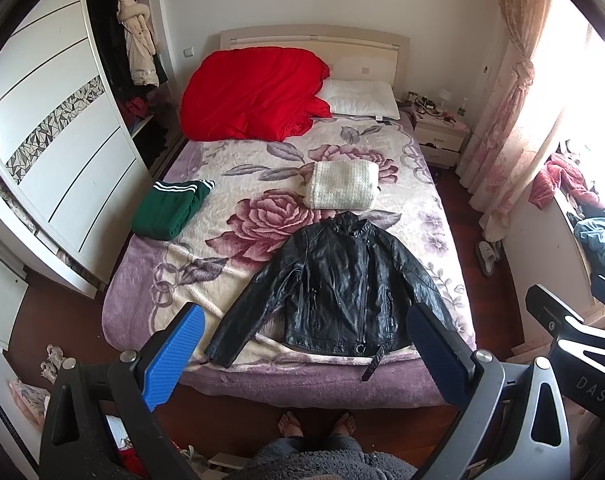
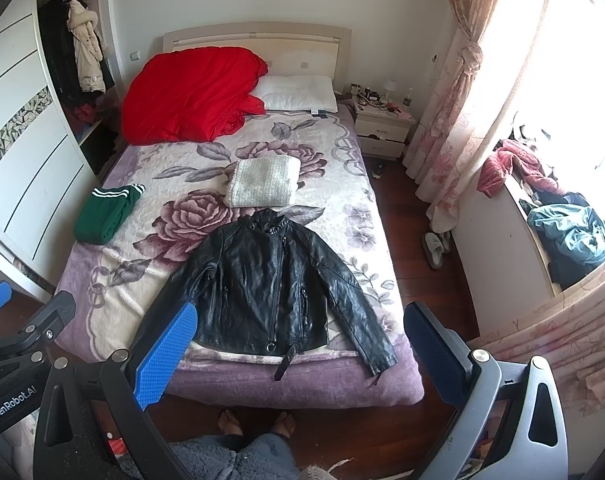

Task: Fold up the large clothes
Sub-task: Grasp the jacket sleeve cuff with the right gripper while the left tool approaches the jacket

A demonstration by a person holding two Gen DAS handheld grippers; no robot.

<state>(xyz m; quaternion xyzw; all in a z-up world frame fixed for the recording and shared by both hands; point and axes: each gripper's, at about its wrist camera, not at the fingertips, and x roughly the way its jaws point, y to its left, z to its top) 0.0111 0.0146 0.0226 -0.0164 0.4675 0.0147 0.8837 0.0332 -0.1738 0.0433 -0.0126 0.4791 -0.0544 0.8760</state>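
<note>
A black leather jacket (image 1: 338,284) lies flat, face up, sleeves spread, at the foot of the bed (image 1: 230,380); it also shows in the right wrist view (image 2: 266,280). A folded white knit (image 1: 342,185) (image 2: 264,182) lies just beyond its collar. A folded green garment with white stripes (image 1: 168,210) (image 2: 106,214) lies near the bed's left edge. My left gripper (image 1: 306,322) is open and empty, held high above the foot of the bed. My right gripper (image 2: 302,320) is open and empty too, beside the left one.
A red quilt (image 1: 250,94) and a white pillow (image 1: 362,98) lie at the headboard. A wardrobe (image 1: 58,140) stands left, a nightstand (image 1: 438,132) and curtains (image 1: 510,92) right. Clothes pile on the window ledge (image 2: 562,216). Slippers (image 2: 434,248) lie on the floor. The person's bare feet (image 1: 314,424) stand at the bed's foot.
</note>
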